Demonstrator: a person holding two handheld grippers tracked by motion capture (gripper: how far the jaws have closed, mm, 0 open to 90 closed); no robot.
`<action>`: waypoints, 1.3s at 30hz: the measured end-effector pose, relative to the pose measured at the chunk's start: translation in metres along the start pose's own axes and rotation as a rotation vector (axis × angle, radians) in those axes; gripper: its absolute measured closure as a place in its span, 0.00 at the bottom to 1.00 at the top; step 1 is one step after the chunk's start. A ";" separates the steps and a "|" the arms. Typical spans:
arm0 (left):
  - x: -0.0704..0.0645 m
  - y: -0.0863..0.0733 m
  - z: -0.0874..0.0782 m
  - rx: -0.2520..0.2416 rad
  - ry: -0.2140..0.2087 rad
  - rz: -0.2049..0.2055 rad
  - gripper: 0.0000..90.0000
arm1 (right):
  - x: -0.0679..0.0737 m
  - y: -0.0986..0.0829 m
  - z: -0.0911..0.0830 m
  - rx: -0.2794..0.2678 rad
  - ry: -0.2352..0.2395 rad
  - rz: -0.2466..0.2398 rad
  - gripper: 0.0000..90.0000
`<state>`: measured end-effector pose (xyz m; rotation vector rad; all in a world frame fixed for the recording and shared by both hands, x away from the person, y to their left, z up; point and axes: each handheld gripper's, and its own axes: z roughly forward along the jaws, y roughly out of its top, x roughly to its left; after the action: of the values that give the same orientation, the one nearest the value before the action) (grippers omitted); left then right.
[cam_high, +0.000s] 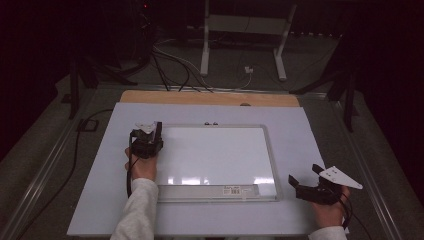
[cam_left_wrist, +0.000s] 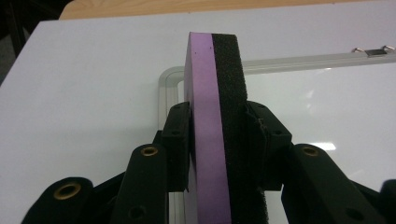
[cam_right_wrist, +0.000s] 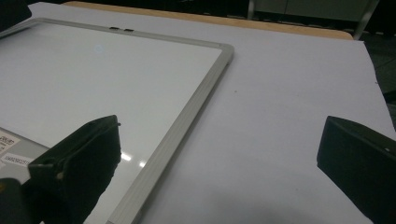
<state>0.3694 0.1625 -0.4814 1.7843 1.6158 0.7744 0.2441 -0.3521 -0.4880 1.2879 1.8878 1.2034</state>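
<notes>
A framed whiteboard (cam_high: 215, 155) lies flat in the middle of the pale table sheet (cam_high: 100, 200). My left gripper (cam_high: 152, 134) hovers at the board's far left corner, shut on an eraser (cam_left_wrist: 215, 116) with a purple back and a black foam face, held on edge. The board's rounded corner frame (cam_left_wrist: 169, 79) shows just behind the eraser. My right gripper (cam_high: 306, 176) rests off the board's near right corner, its jaws wide open with nothing between them. In the right gripper view the board's silver frame (cam_right_wrist: 187, 116) runs diagonally between the two fingers (cam_right_wrist: 79, 158).
A label strip (cam_high: 232, 190) runs along the board's near edge, and two small hanging clips (cam_high: 211, 123) sit on its far edge. A wooden tabletop edge (cam_high: 210, 97) shows beyond the sheet. Cables and metal stand legs (cam_high: 205, 55) lie on the floor behind.
</notes>
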 end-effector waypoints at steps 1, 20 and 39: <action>0.000 0.000 0.001 0.006 0.004 0.001 0.72 | 0.000 0.000 0.000 -0.003 0.000 -0.001 0.00; 0.010 -0.002 0.011 0.032 -0.048 -0.050 0.72 | 0.001 0.001 0.001 -0.001 0.004 -0.006 0.00; 0.013 0.000 0.013 0.001 -0.078 -0.038 0.31 | 0.001 0.001 0.002 0.001 0.003 -0.007 0.00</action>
<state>0.3801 0.1752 -0.4897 1.7573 1.5951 0.6779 0.2453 -0.3501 -0.4881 1.2796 1.8937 1.2018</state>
